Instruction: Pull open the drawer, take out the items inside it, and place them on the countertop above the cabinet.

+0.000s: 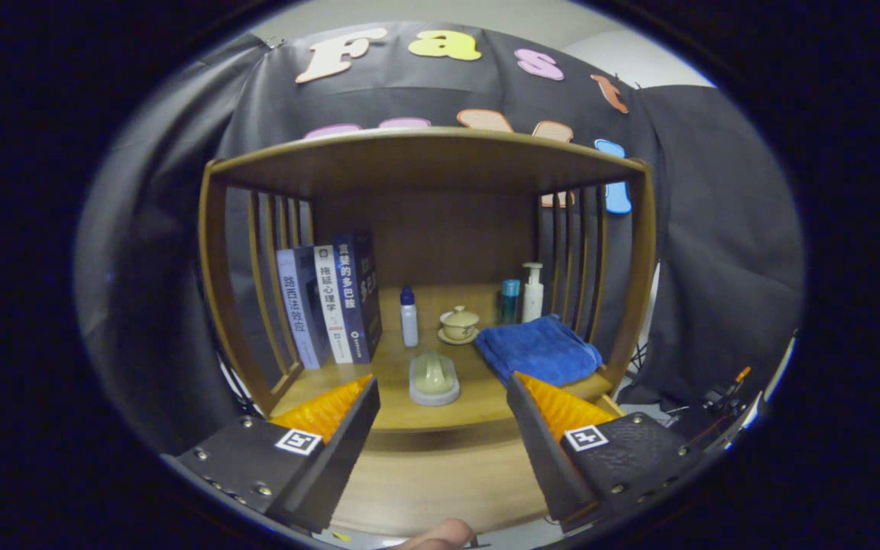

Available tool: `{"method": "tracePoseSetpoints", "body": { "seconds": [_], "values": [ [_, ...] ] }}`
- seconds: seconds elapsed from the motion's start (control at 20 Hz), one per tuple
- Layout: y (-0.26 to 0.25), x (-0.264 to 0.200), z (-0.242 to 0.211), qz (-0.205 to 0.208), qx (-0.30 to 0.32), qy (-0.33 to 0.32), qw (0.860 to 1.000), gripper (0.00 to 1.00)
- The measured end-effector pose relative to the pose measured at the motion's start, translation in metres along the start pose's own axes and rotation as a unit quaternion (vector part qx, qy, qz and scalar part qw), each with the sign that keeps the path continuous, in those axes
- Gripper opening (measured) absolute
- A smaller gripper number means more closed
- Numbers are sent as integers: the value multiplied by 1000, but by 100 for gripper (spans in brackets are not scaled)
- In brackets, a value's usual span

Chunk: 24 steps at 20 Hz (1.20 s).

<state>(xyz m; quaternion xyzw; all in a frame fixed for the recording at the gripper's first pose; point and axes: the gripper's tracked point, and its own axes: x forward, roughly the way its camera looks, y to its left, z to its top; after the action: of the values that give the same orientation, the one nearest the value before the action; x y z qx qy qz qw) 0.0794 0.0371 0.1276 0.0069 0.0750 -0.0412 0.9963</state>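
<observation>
While the gripper [440,405] hung wide apart and empty before the countertop [409,412], the drawer's front [432,477] lay just below its fingers, so dipping squarely to find a handle seemed wise.

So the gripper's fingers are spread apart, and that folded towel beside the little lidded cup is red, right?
Not quite. The gripper view shows the folded towel is blue, not red. The rest holds: the gripper has its fingers spread apart with nothing between them, and the towel lies beside the little lidded cup on the countertop.
</observation>
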Motion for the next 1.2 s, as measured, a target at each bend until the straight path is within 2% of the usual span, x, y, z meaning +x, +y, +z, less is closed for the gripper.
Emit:
{"method": "tracePoseSetpoints", "body": {
  "seconds": [0.3, 0.55, 0.9, 1.2],
  "values": [
    [-20, -70, -13, -5, 4, -48, 999, 100],
    [-40, -105, -64, -8, 4, -48, 999, 99],
    [-43, -112, -150, 9, -20, -26, 999, 99],
    [-43, -85, -215, 15, -26, 14, 999, 100]
  ]
}}
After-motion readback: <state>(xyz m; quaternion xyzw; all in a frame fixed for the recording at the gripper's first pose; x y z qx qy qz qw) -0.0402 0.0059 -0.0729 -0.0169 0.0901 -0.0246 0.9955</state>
